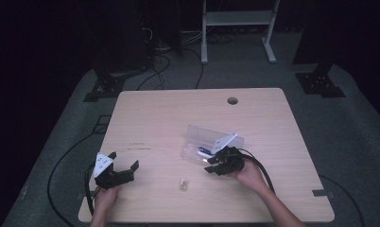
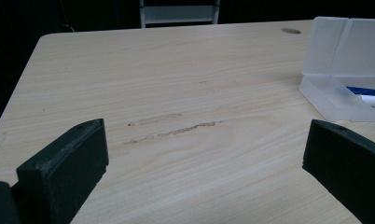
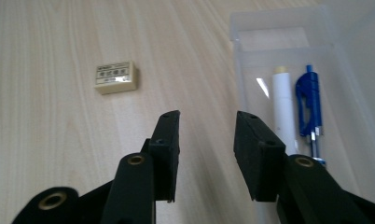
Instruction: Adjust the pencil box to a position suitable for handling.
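Right gripper view is showing the clear plastic case [image 3: 288, 37] lying open on the worktop [image 3: 45, 140], with a white stick [image 3: 283, 107] and a blue pen [image 3: 309, 102] side by side inside it. Your right gripper [image 3: 206, 140] is hovering at the case's near edge, jaws apart with nothing between them. A small eraser [image 3: 116, 77] is lying beside the case. Your left gripper [image 1: 124, 165] is resting well apart from the case, jaws standing wide and empty.
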`<state>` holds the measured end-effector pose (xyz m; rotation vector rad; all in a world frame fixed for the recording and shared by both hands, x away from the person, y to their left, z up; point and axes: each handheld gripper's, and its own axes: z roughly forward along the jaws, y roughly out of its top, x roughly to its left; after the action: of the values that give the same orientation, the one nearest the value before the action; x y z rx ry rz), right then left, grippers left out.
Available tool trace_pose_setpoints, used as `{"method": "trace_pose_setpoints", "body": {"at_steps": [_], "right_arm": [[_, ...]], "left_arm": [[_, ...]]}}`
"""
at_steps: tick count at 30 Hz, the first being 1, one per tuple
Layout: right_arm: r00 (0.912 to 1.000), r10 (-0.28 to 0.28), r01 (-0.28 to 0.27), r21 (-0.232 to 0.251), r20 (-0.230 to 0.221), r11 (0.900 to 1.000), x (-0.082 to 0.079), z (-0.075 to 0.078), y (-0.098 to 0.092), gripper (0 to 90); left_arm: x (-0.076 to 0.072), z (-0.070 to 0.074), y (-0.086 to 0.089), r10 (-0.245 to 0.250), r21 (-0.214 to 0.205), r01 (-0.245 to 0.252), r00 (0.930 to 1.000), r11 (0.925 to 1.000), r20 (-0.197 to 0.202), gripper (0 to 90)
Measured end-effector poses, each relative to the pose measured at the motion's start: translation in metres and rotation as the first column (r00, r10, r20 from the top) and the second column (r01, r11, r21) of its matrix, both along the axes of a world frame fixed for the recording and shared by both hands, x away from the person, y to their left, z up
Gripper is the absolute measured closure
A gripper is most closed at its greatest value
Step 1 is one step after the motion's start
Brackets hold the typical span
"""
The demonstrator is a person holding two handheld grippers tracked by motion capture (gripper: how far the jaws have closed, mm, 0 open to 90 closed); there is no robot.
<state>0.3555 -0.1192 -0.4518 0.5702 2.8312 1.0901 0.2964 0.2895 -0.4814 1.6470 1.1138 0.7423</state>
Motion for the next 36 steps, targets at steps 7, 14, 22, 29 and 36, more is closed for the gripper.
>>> {"method": "trace_pose_setpoints", "body": {"at_steps": [7, 14, 22, 29, 36], "right_arm": [[0.9994, 0.029, -0.028, 0.035, -0.021, 0.9990, -0.008, 0.000, 0.009, 51.5], [0.9978, 0.057, -0.055, 0.054, -0.034, 0.9970, -0.013, -0.003, 0.020, 46.0], [0.9962, 0.077, -0.075, 0.061, -0.041, 0.9954, -0.017, -0.004, 0.031, 41.2], [0.9945, 0.097, -0.094, 0.059, -0.041, 0.9938, -0.022, -0.006, 0.043, 37.4], [0.9927, 0.112, -0.110, 0.061, -0.044, 0.9921, -0.026, -0.009, 0.052, 35.0]], "left_arm": [[0.000, 0.000, 0.000, 0.000, 0.000, 0.000, 1.0000, 1.0000, 0.001, 0.0], [0.000, 0.000, 0.000, 0.000, 0.000, 0.000, 1.0000, 1.0000, 0.001, 0.0], [0.000, 0.000, 0.000, 0.000, 0.000, 0.000, 1.0000, 1.0000, 0.001, 0.0], [0.000, 0.000, 0.000, 0.000, -0.001, 0.000, 1.0000, 1.0000, 0.001, 0.0], [0.000, 0.000, 0.000, 0.001, -0.003, -0.001, 1.0000, 1.0000, 0.000, 0.0]]}}
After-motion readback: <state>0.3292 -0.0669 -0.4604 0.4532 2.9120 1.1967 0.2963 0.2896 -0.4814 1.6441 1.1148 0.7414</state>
